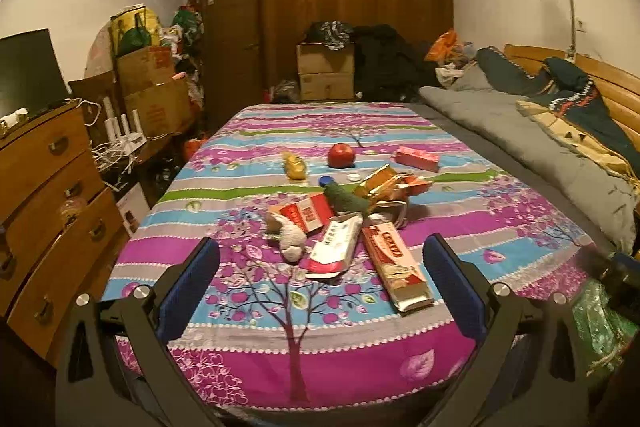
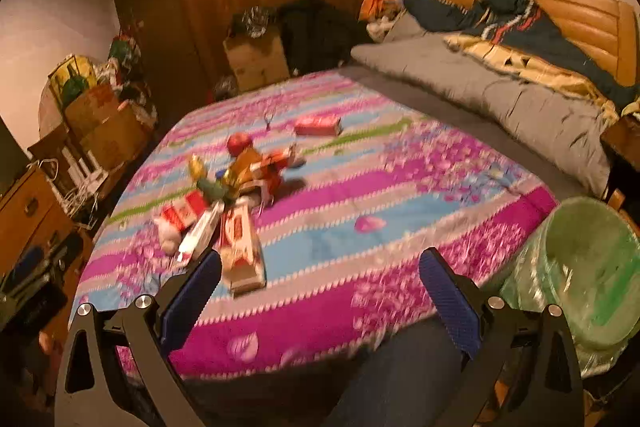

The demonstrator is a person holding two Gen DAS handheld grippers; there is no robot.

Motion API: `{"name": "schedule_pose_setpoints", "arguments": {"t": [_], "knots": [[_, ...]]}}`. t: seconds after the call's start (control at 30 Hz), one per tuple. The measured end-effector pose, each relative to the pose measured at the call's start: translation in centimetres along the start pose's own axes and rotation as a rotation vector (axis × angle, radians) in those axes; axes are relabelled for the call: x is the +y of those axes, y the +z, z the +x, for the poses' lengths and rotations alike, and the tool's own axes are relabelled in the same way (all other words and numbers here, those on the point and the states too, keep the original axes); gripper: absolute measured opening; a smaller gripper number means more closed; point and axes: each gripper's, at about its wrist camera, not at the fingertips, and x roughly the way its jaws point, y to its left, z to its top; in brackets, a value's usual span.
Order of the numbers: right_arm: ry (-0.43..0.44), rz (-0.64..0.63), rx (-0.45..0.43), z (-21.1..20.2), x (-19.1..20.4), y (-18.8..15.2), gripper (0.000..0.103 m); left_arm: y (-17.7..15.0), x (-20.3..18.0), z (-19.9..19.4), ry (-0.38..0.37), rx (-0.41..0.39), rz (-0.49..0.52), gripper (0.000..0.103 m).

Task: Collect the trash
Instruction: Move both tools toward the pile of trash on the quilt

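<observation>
1. We are holding the left gripper [image 1: 320, 283] over the near edge of the bed [image 1: 420, 343], its blue pads [image 1: 188, 291] spread wide with nothing between them.
2. We are holding the right gripper [image 2: 320, 291] spread wide too and empty, above the bed's near right part; the right view is blurring.
3. The trash is lying in a loose pile near the middle of the bedspread, ahead of the left gripper.
4. A long box [image 1: 396, 265] is lying nearest us, pointing toward the near edge; in the right view the long box [image 2: 242, 251] is sitting just beside the left pad.
5. A white carton [image 1: 334, 247] is lying just left of it, touching a red-and-white pack [image 1: 306, 213] behind.
6. A crumpled grey wad [image 1: 290, 237] is sitting at the pile's left edge.
7. A green bottle [image 1: 344, 199] is lying tilted across the pile's middle, with a gold wrapper [image 1: 380, 183] just beyond it.
8. Farther back, a red apple [image 1: 341, 155], a yellow packet [image 1: 295, 167] and a pink box [image 1: 417, 158] are lying apart from the pile and from each other.
9. A bin [image 2: 592, 267] lined with a green bag is standing off the bed's near right corner, beside the right gripper.
10. A grey quilt [image 1: 520, 131] is lying along the bed's right side.
</observation>
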Motion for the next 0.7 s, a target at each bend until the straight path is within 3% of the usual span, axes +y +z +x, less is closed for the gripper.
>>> {"name": "schedule_pose_setpoints", "arguments": {"t": [0.3,0.7], "knots": [[-0.036,-0.073,-0.142,-1.1,1.0,2.8,0.099,1.0,1.3,0.9,0.051,0.013,-0.02,0.098],[0.019,-0.106,-0.021,2.0,3.8,2.7,0.099,1.9,2.7,2.9,0.099,0.049,-0.036,0.098]]}}
